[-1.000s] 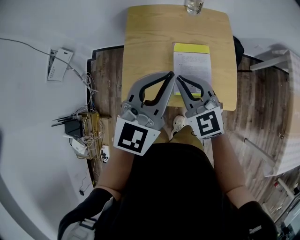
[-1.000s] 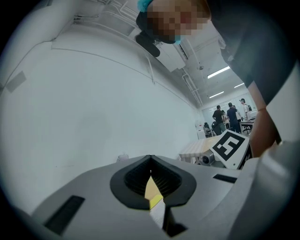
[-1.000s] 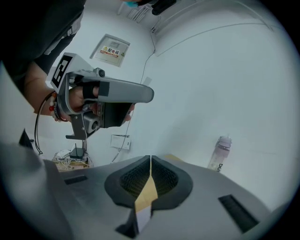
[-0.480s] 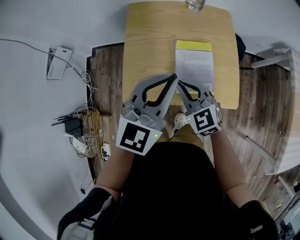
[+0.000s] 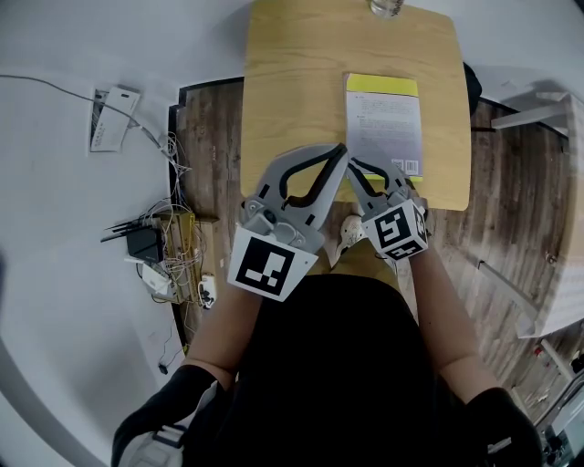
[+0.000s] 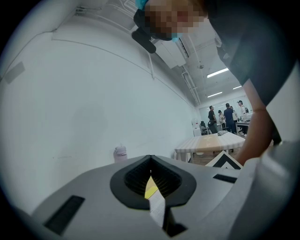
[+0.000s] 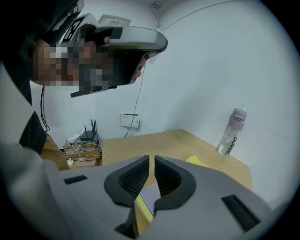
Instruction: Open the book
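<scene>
The closed book (image 5: 388,123), white with a yellow band at its far end, lies flat on the right side of the wooden table (image 5: 292,82). My right gripper (image 5: 350,162) is shut with nothing in it, and its tips hover at the book's near left corner. My left gripper (image 5: 340,149) is also shut and empty, its tips just left of the book beside the right one. In the right gripper view the book (image 7: 145,200) shows below the shut gripper (image 7: 151,159). In the left gripper view a strip of the book (image 6: 153,193) shows under the closed tips (image 6: 150,158).
A clear water bottle (image 5: 385,7) stands at the table's far edge, also the bottle (image 7: 232,131) in the right gripper view. On the floor to the left lie a router with tangled cables (image 5: 151,255) and a white box (image 5: 111,119). The person's shoe (image 5: 347,235) is under the table's near edge.
My right gripper has sunk toward the table and the book's near corner, tilting further down. The left gripper has stayed put. Both remain shut.
</scene>
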Demonstrator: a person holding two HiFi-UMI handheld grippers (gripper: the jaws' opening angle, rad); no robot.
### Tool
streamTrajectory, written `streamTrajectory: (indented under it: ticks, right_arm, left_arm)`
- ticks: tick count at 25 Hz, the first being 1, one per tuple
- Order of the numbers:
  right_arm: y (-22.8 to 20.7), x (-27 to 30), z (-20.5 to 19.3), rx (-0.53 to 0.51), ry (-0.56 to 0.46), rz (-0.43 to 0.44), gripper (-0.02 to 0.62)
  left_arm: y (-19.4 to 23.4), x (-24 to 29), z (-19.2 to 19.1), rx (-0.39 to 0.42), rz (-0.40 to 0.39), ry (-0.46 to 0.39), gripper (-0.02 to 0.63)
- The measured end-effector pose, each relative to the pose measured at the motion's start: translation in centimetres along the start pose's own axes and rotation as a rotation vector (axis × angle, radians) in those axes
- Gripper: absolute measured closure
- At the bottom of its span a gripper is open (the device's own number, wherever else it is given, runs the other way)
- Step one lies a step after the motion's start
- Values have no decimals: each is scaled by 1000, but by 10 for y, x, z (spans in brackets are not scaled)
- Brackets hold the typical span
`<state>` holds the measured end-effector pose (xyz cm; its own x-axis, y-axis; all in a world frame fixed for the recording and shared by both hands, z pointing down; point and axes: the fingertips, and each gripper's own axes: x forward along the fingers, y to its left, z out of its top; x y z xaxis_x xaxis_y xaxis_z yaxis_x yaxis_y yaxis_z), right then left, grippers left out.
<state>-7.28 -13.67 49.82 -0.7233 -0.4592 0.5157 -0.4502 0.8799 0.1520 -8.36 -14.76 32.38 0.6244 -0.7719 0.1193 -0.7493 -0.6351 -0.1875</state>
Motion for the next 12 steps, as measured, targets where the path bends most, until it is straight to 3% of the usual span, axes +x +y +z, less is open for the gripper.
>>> streamTrajectory:
  ticks: [7, 9, 12]
  right_arm:
    - [12, 12, -25, -17, 71, 24, 561]
    - [15, 14, -34, -14, 94, 32, 497]
    - [18, 18, -45, -18, 125, 40, 483]
  left_arm:
    - [1, -2, -7, -2, -8, 11, 601]
    - [2, -1, -9, -3, -9, 14, 601]
    - [2, -1, -14, -12, -8, 24, 601]
